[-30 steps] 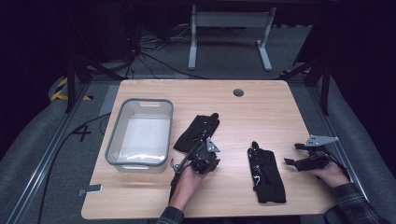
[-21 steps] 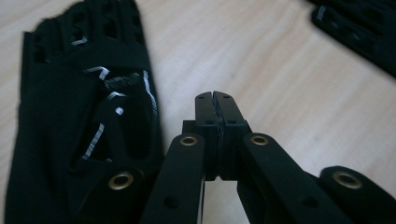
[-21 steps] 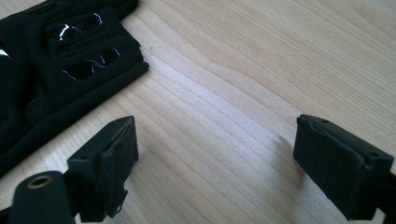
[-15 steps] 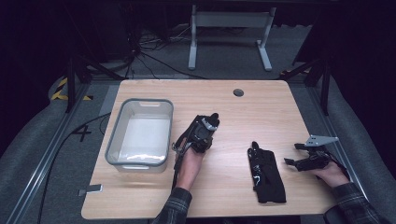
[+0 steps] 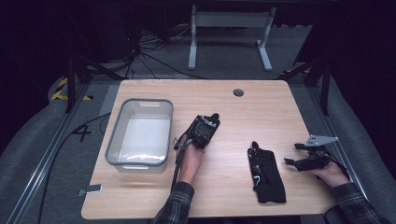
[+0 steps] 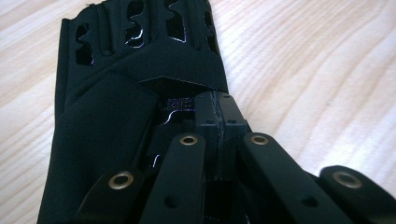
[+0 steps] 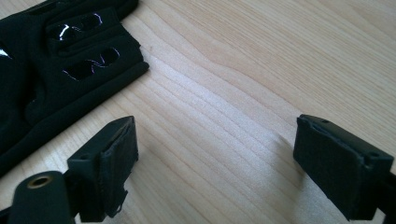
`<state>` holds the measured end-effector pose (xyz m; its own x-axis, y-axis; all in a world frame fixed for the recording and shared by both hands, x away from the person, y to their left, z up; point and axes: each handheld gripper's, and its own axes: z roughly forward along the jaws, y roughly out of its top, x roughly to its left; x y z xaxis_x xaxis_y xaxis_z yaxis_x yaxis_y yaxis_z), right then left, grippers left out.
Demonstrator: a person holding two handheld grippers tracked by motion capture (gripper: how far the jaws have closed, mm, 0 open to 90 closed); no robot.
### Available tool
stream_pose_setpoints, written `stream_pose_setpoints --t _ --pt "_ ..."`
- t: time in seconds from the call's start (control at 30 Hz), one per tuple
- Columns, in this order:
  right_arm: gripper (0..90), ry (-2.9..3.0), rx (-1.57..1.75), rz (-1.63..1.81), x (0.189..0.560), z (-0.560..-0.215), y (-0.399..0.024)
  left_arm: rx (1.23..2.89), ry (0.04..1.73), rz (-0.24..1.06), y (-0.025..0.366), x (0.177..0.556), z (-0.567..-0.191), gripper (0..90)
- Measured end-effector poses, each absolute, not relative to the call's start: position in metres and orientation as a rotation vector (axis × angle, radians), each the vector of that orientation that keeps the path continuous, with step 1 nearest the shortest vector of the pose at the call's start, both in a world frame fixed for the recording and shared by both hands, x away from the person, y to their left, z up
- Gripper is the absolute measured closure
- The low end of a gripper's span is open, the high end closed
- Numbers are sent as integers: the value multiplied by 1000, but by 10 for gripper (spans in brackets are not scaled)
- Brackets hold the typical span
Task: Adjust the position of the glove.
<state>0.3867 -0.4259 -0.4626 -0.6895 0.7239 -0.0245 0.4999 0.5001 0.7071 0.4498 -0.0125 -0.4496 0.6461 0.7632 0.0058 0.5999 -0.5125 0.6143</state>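
Note:
A black glove (image 5: 215, 116) lies mid-table, mostly under my left gripper (image 5: 206, 124). In the left gripper view the two jaws stand pressed together, and my left gripper (image 6: 217, 116) pinches a raised fold of that glove (image 6: 107, 130) at its tips. A second black glove (image 5: 267, 175) lies flat to the right, near the front edge. Beside it, my right gripper (image 5: 293, 154) rests low over the wood with its jaws wide apart. In the right gripper view nothing sits between the jaws of my right gripper (image 7: 217, 154), and the second glove (image 7: 60, 60) lies off to the upper left.
A clear plastic bin (image 5: 140, 102) with a grey rim stands on the left of the wooden table (image 5: 261, 112). A round cable hole (image 5: 238, 92) sits near the far edge. Beyond the table stand a metal frame and floor cables.
My left hand has moved forward over the mid-table glove, and its gripper now covers most of it. The right hand and the second glove have stayed put.

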Motion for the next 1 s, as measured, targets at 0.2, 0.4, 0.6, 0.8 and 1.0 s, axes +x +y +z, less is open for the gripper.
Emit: stream_pose_setpoints --t 0.2,0.4,0.6,0.8,1.0 --pt "142 2429 1026 992 387 -463 -426 2264 1007 270 -23 437 -451 898" --pt "142 2429 1026 991 387 -463 -426 2281 952 229 -36 424 -451 898" --pt "142 2430 1026 992 387 -463 -426 2286 899 151 -48 407 -452 898" --pt "142 2429 1027 992 387 -463 -426 2312 857 124 -58 393 -451 898" --pt "142 2429 1026 992 387 -463 -426 2322 829 108 -65 382 -451 898"
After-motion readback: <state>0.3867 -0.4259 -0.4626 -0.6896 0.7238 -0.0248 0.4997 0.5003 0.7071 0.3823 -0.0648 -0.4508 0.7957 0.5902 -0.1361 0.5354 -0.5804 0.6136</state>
